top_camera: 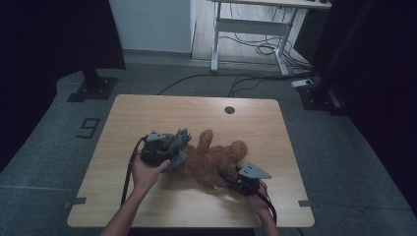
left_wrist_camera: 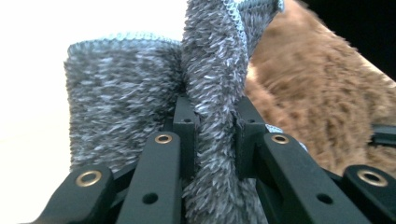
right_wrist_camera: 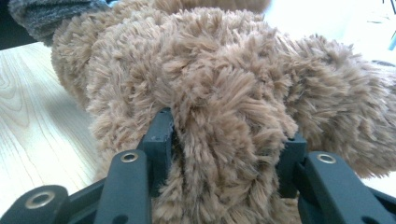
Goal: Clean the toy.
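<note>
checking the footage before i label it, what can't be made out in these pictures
- Brown teddy bear, high view: face too small and dark to read.
- Bear part pinched by the right gripper, right gripper view: fur buries the pads; which limb is unclear.
- Grey fuzzy cloth in the left gripper, left gripper view: top cut off; whole shape unclear.
- Table, left gripper view: washed out white.

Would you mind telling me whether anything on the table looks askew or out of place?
Nothing looks damaged or spilled. The brown teddy bear lies sprawled on the wooden table rather than sitting up, and the grey fuzzy cloth is bunched in a fold where the left gripper pinches it. The right gripper clamps the bear's fur.
</note>
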Demonstrator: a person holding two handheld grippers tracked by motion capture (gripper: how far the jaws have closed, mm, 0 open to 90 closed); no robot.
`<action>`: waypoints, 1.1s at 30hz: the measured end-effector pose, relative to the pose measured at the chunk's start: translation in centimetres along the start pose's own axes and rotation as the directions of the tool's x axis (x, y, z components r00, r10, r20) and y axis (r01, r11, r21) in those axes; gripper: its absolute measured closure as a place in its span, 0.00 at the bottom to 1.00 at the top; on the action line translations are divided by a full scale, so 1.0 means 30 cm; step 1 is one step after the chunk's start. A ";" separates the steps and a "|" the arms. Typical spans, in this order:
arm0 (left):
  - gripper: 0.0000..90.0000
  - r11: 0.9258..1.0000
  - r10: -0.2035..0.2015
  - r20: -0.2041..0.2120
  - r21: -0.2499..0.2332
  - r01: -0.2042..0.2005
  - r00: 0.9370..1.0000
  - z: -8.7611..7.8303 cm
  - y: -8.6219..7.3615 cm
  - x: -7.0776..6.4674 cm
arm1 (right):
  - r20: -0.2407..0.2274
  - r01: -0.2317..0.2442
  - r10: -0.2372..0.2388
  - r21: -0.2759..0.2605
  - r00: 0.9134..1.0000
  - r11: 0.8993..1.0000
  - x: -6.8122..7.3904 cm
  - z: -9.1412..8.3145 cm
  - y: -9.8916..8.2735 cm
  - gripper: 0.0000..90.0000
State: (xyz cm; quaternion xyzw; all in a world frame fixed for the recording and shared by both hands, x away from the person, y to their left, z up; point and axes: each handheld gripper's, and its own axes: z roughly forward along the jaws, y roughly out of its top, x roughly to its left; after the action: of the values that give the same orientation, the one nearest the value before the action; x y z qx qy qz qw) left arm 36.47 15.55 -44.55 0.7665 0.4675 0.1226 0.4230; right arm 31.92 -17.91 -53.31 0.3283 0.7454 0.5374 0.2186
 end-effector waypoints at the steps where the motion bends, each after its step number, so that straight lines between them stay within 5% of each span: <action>1: 0.83 1.000 -0.001 -0.011 -0.002 0.001 1.000 -0.005 -0.006 0.013 | 0.000 0.000 0.000 0.000 1.000 1.000 0.000 0.000 0.000 0.59; 7: 0.84 0.998 -0.046 -0.085 0.040 0.049 0.995 -0.008 -0.077 0.109 | 0.000 0.006 -0.006 0.001 1.000 1.000 0.000 -0.001 0.000 0.59; 10: 0.84 0.993 -0.086 -0.042 0.080 0.089 0.995 0.026 -0.128 0.143 | -0.001 0.008 -0.008 0.003 1.000 1.000 0.000 -0.002 0.001 0.58; 14: 0.84 0.994 -0.078 -0.036 0.076 0.081 0.996 0.054 -0.142 0.122 | 0.004 0.020 -0.020 0.011 1.000 1.000 0.002 -0.005 0.007 0.52; 20: 0.85 0.994 -0.088 -0.019 0.069 0.089 0.996 0.065 -0.152 0.111 | 0.013 -0.075 0.074 0.058 0.997 0.996 -0.021 -0.008 0.022 0.35; 26: 0.85 0.992 -0.114 0.005 0.060 0.113 0.993 0.068 -0.162 0.116 | -0.002 -0.181 0.183 0.125 0.983 0.975 -0.045 0.012 0.029 0.23; 31: 0.86 0.992 -0.118 0.025 0.053 0.117 0.993 0.080 -0.166 0.108 | -0.039 -0.212 0.221 0.163 0.975 0.964 -0.052 0.040 0.032 0.25; 33: 0.87 0.990 -0.134 0.039 0.046 0.132 0.990 0.086 -0.169 0.107 | -0.050 -0.196 0.207 0.166 0.977 0.966 -0.047 0.045 0.037 0.32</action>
State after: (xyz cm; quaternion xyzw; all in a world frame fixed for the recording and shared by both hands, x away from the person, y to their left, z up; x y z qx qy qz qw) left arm 36.59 17.83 -50.65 0.7449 0.5111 0.0679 0.4233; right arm 34.09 -17.81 -52.74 0.4009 0.7557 0.5058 0.1108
